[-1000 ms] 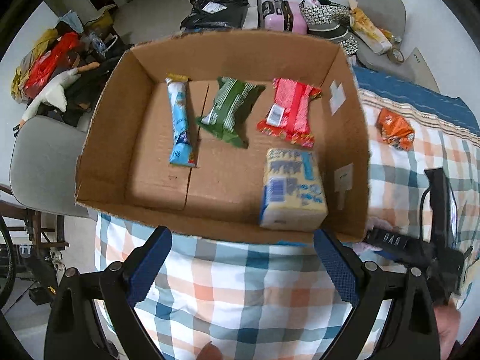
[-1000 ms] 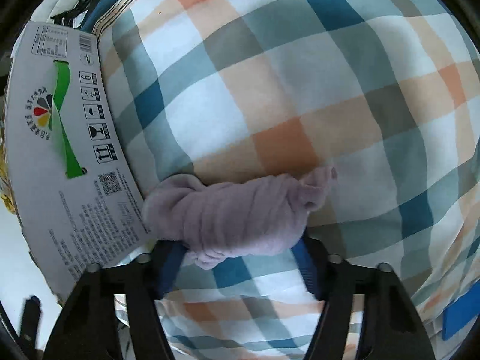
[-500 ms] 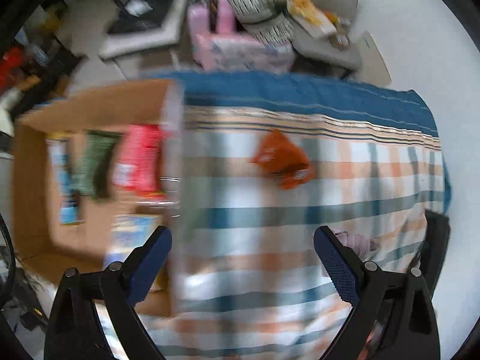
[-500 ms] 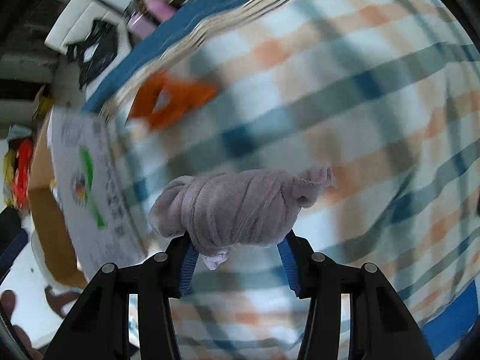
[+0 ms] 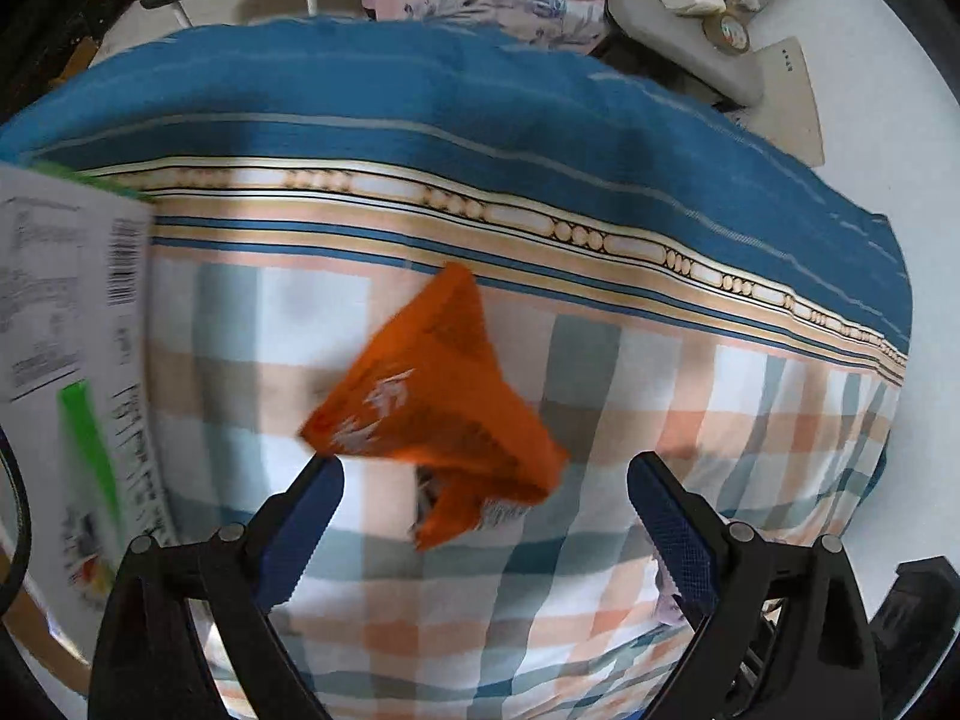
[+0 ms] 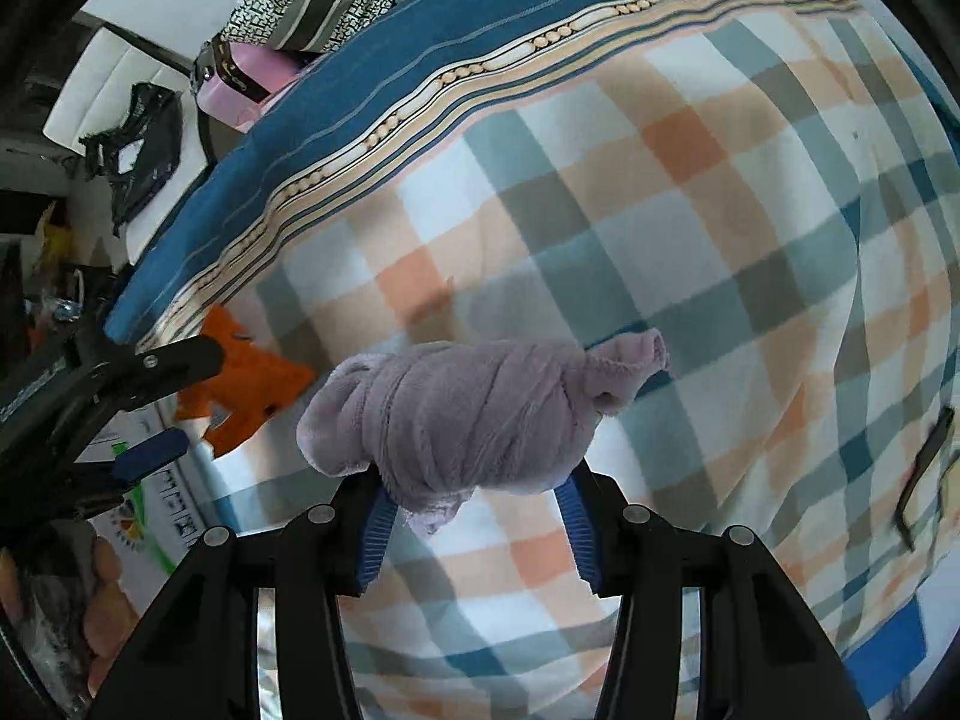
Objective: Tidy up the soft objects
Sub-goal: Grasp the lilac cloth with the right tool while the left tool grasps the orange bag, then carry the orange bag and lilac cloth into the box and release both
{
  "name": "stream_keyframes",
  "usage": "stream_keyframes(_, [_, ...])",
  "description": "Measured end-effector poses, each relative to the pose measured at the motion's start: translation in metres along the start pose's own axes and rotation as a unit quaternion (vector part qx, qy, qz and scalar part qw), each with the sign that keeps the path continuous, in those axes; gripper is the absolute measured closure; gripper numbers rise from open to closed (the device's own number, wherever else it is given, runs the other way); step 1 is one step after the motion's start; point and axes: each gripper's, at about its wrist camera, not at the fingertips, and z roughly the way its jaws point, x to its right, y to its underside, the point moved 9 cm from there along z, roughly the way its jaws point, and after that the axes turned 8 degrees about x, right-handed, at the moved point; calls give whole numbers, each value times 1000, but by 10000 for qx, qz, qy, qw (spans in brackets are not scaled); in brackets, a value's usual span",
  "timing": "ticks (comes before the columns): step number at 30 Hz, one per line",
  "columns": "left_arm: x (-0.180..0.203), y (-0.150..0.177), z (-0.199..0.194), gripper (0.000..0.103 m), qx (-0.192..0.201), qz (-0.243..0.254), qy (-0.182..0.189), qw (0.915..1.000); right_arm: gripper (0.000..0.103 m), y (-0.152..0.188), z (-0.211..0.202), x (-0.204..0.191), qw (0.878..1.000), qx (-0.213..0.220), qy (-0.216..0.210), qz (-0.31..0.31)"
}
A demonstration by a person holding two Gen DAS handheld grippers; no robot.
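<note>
Checked cloth [image 6: 690, 228] covers the bed. Right claw [image 6: 474, 504] squeezes a purple rolled cloth [image 6: 474, 408]. Left claw [image 5: 480, 498] gapes wide over an orange packet [image 5: 438, 408], beside a cardboard box [image 5: 66, 324].

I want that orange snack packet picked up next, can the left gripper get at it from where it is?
Probably yes. The left gripper has its jaws open and empty, and the orange snack packet lies flat on the checked cloth just ahead of them, with nothing covering it.
</note>
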Motion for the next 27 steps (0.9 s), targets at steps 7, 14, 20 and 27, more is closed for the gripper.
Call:
stream_keyframes(7, [6, 0, 25, 41, -136, 64, -152, 9998, 51, -13, 12, -2, 9998, -49, 137, -109])
stream_keyframes(14, [1, 6, 21, 54, 118, 155, -253, 9995, 51, -13, 16, -4, 9996, -38, 205, -207])
stream_keyframes(20, [-2, 11, 3, 54, 390, 321, -328, 9982, 51, -5, 11, -9, 9994, 23, 250, -251])
stream_keyframes(27, [1, 37, -63, 54, 1074, 717, -249, 9913, 51, 5, -20, -20, 9972, 339, 308, -584])
